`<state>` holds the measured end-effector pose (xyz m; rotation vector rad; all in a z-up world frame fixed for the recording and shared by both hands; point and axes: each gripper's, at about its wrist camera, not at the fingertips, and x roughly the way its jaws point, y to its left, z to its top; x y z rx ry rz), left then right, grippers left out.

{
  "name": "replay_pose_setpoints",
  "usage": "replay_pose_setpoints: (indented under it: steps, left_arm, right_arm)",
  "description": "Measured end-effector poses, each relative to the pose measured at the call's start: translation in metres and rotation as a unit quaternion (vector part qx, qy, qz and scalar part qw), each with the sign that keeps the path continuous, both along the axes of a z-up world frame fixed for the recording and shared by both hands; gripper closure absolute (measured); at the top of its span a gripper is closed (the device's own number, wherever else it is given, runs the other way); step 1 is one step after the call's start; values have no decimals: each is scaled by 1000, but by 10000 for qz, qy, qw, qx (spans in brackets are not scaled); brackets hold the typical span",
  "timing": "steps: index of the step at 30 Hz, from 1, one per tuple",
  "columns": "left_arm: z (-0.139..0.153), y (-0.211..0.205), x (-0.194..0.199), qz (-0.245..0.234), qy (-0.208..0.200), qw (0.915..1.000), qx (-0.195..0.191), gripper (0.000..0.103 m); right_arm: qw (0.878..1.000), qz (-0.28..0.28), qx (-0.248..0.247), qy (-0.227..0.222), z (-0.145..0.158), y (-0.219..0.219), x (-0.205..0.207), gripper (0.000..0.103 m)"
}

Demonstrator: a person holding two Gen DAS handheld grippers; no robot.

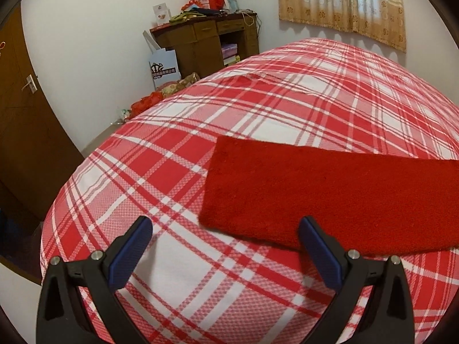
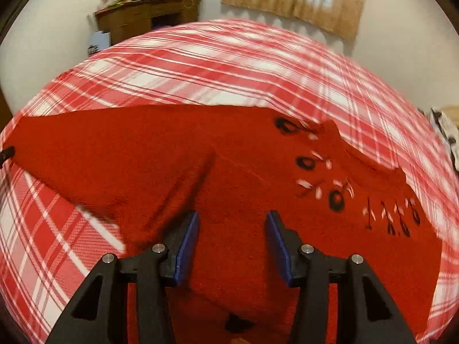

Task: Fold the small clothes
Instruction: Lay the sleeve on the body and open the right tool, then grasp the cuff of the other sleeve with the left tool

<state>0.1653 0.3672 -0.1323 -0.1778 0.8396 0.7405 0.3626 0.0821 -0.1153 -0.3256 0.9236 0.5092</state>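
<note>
- Red sweater [image 2: 229,172] lies flat on the plaid bedspread [image 1: 200,149].
- Left gripper [image 1: 225,229]: jaws wide apart, empty, at the sleeve's near edge.
- Right gripper [image 2: 232,223]: jaws parted, empty, over the sweater body.

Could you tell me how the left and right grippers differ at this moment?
The left gripper stands wide open over the plaid bedspread, beside the red garment's sleeve; the right gripper is open more narrowly, above the red garment itself. The left view is sharp, the right blurred. Both hold nothing and have blue pads.
</note>
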Motion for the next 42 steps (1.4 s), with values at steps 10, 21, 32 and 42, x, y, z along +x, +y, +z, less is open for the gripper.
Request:
replay_pose_setpoints:
  steps: [10, 21, 32, 42]
  left_arm:
    - [1, -8, -5, -272, -144, 9995, -40, 1]
    - [12, 45, -25, 323, -647, 9942, -799, 11]
    - [6, 36, -3, 31, -490, 9935, -1025, 47]
    - [-1, 19, 20, -495, -340, 9914, -1160, 93]
  right_arm:
    - [9996, 140, 210, 94, -2, -41, -23, 42]
    - [9986, 337, 399, -66, 23, -107, -72, 42]
    - [9979, 207, 579, -181, 26, -129, -94, 42]
    - [9949, -2, 931, -393, 41, -150, -103, 42]
